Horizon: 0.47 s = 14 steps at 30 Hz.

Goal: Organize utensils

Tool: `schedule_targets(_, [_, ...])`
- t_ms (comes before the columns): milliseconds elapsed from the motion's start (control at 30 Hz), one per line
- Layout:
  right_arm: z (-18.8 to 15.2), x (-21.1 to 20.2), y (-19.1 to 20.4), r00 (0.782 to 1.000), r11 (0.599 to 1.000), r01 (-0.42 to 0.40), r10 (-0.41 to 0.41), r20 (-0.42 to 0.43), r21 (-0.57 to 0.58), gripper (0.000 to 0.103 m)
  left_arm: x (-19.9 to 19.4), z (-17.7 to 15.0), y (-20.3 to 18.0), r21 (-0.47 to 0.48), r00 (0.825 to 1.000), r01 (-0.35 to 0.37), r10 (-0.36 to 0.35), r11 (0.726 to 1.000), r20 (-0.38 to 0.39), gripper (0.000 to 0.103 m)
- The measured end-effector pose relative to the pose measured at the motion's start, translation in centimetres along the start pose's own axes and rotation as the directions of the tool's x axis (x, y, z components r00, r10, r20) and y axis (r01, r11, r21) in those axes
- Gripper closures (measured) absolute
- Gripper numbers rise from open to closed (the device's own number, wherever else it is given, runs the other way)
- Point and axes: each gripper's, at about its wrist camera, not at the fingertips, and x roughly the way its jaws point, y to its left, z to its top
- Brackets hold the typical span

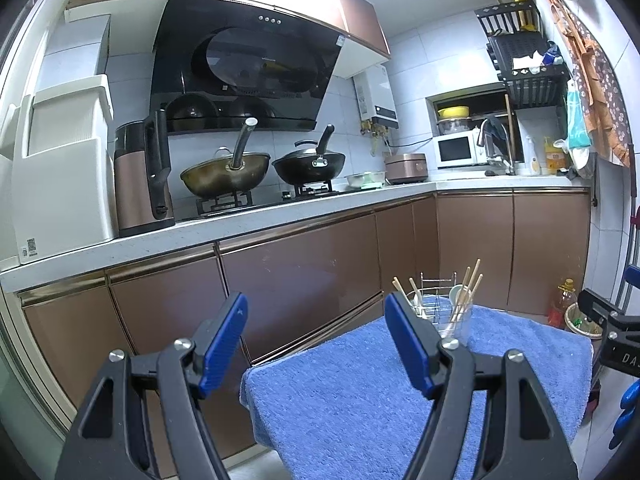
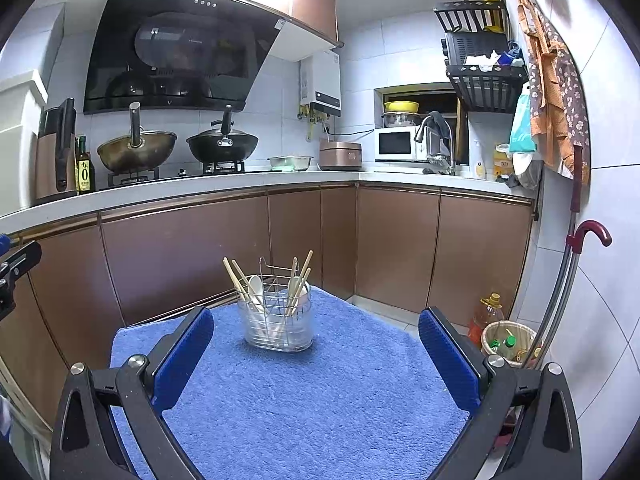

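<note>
Left gripper (image 1: 316, 338): fingers spread wide, nothing between the blue pads; it hangs off the near left edge of the table, pointing toward the brown cabinet doors more than at the work.
Right gripper (image 2: 316, 354): fingers also spread wide and empty, held low over the blue towel (image 2: 320, 400) and aimed straight across it.
Utensil holder (image 2: 279, 326): a clear tub with a wire frame inside, standing upright near the far edge of the towel, dead ahead of the right gripper and centred between its two fingers.
Holder from the left side: in the left wrist view the utensil holder (image 1: 450, 318) sits ahead and to the right, partly hidden behind the right-hand finger.
Chopsticks (image 2: 236, 278): wooden sticks standing in the holder, leaning outward in two bunches, left and right; long axis close to vertical, tips up.
Spoons (image 2: 256, 286): pale spoons among the sticks, bowls up; how many I cannot tell.
Towel surface: bare apart from the holder, no loose utensils visible on it.
Nearer arm: the right, by my reading; it is lined up, while the left would need to swing rightward.
Approach: probably forward and from above, pinching across a stick's upright shaft.
</note>
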Motion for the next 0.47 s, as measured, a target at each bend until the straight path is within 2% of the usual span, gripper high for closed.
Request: schedule_targets(467, [-0.04,-0.07,-0.02,1.000,1.000,0.002,-0.002,0.001,0.000,0.000,0.35,0.08,0.41,-0.015,1.000,0.013,-0.014,1.000,-0.015,0.033])
